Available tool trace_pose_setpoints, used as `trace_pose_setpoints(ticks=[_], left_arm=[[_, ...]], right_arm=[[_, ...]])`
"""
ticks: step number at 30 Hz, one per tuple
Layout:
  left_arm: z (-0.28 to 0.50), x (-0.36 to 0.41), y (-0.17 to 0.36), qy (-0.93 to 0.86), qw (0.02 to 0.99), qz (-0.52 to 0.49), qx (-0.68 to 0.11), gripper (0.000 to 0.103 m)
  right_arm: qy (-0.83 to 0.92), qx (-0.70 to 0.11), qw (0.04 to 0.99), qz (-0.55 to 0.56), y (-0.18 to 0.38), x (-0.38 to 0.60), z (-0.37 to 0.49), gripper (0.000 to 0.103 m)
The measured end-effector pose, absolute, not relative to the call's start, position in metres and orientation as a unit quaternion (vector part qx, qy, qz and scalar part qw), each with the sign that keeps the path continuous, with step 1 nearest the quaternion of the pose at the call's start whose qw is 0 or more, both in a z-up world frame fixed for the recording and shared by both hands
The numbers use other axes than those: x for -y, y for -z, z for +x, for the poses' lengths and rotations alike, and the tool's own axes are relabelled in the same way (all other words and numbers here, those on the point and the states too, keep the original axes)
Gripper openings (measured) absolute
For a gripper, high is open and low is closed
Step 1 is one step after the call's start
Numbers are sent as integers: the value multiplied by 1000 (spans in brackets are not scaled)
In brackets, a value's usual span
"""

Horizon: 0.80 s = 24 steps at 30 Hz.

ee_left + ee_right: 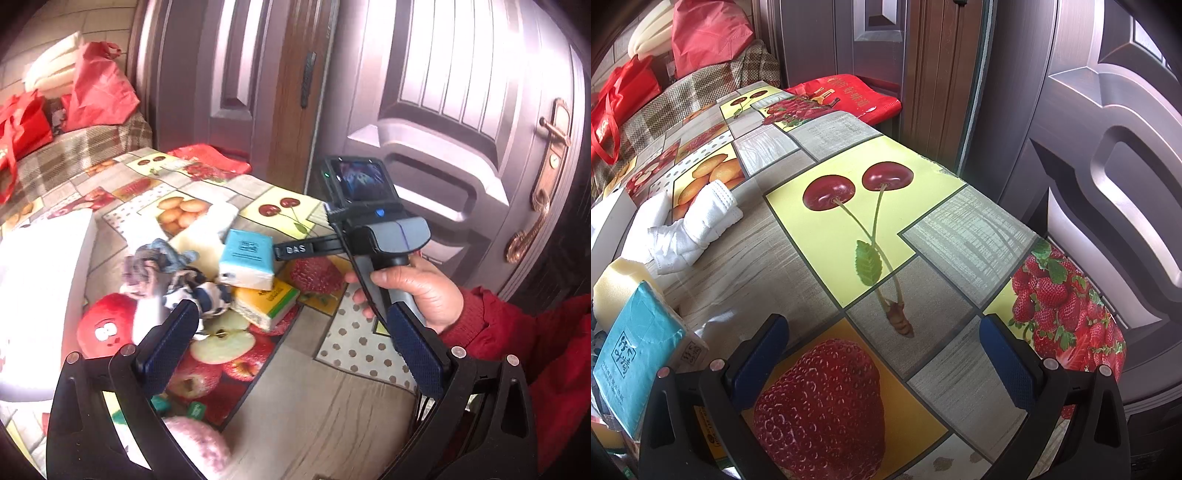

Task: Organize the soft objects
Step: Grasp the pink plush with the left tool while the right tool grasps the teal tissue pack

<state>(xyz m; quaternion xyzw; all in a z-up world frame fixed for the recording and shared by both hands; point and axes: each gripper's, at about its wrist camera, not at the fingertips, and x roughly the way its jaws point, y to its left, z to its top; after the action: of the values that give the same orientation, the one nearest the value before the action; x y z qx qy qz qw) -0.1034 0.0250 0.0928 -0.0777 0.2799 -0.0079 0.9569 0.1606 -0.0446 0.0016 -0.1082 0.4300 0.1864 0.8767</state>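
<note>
A pile of soft things lies on the fruit-print table: a blue tissue pack, a yellow tissue pack, a pale yellow sponge, a blue-and-white patterned cloth, a red plush toy and a pink fuzzy item. My left gripper is open and empty above the table, its left finger over the cloth. In the right wrist view my right gripper is open and empty above the table, right of the blue tissue pack. White socks lie farther left.
A white box stands at the table's left. Red bags and a plaid cover lie on furniture behind. A red bag lies past the table's far edge. A metal door with a brass handle stands close on the right.
</note>
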Motion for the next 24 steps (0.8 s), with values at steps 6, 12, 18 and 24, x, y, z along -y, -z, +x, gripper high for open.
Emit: trace_pose_setpoints(ticks=[6, 12, 18, 24], left_arm=[[-149, -78, -72, -113, 941, -99, -302, 103], [-172, -80, -33, -119, 929, -121, -329, 103], [-161, -75, -23, -108, 918, -138, -357, 103], [-142, -66, -10, -99, 900, -138, -401, 103]], right_arm=[[-187, -430, 877, -107, -2, 46, 160, 103], [-247, -404, 880, -32, -15, 67, 159, 103], [-441, -302, 845, 5, -45, 78, 131, 103], [-516, -265, 807, -114, -52, 48, 97, 103]])
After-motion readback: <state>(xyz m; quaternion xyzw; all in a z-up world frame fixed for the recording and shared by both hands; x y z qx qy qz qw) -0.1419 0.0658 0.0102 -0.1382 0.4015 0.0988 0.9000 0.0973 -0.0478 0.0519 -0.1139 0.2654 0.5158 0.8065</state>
